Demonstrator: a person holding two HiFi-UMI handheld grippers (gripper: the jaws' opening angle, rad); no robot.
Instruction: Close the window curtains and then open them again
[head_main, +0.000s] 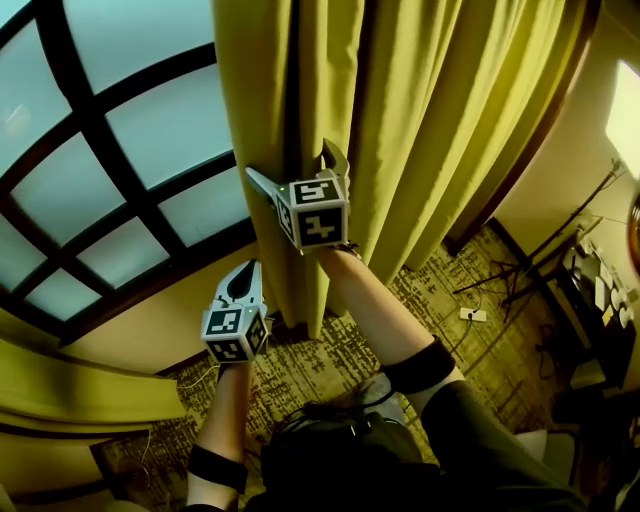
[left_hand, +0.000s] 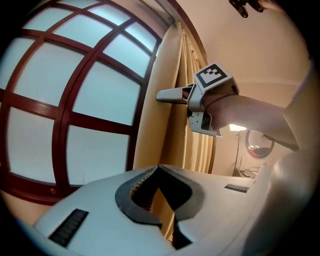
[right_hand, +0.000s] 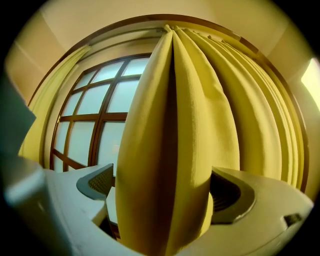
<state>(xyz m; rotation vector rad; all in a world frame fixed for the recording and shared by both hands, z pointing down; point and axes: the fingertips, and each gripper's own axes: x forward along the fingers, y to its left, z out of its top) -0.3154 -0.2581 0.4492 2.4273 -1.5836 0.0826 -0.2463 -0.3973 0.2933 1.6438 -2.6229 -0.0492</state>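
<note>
Window (head_main: 120, 150): large, dark reddish-brown wooden bars, pale frosted panes, daylight behind. Wall (head_main: 565, 175): plain cream. Carpet (head_main: 300, 360): mottled dark-and-tan pattern. Round mirror (left_hand: 259, 145) on the far wall, lit lamp (left_hand: 237, 128) just beside it. Thin black stand (head_main: 500, 272) on the carpet near the wall.

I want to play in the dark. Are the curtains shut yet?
Not now: the window is uncovered, the curtain bunched beside it. The right gripper is open around the curtain's front fold; the left gripper is shut, empty. Still to do, it seems: pull it across.
</note>
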